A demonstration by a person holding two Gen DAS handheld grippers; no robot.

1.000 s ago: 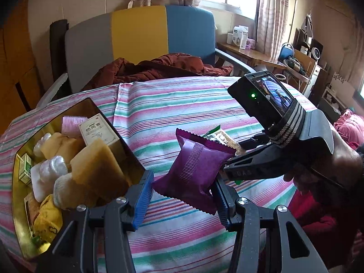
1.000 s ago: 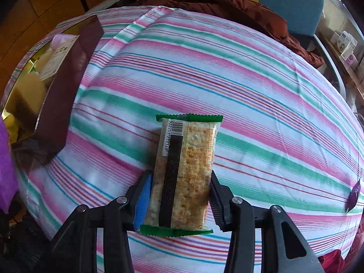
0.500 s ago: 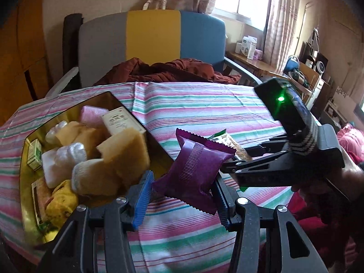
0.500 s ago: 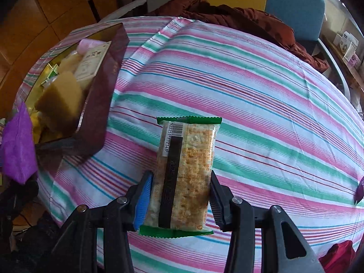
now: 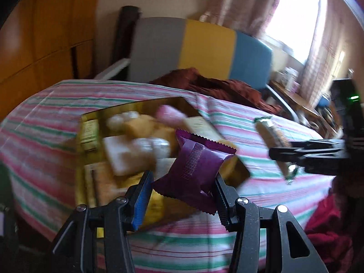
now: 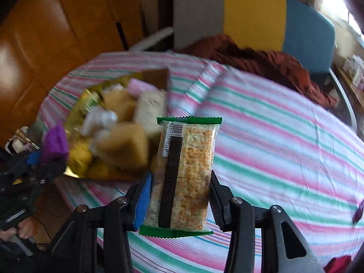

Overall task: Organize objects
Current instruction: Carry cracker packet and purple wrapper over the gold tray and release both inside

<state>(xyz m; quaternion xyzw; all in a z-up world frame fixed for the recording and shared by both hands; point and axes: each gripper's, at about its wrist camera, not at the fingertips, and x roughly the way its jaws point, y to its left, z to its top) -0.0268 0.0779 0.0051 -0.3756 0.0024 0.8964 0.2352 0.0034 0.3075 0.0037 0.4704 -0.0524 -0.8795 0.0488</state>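
Note:
My left gripper (image 5: 182,195) is shut on a purple snack packet (image 5: 193,170) and holds it in the air over the near right corner of a gold box (image 5: 136,109) full of wrapped snacks. My right gripper (image 6: 179,195) is shut on a green-edged cracker packet (image 6: 184,173) and holds it above the striped tablecloth, just right of the same gold box (image 6: 75,118). The right gripper with its cracker packet (image 5: 273,141) also shows at the right of the left wrist view. The purple packet (image 6: 54,143) shows at the left of the right wrist view.
The round table has a pink, green and white striped cloth (image 6: 273,136). A grey, yellow and blue chair (image 5: 204,45) with a rust-red garment (image 5: 216,86) stands behind it. A wooden wardrobe (image 6: 56,34) is at the left. A small purple item (image 6: 358,211) lies at the table's right edge.
Both grippers have swung left toward the gold box with their packets still held. The box now sits nearer the middle of both views. The frames are motion-blurred.

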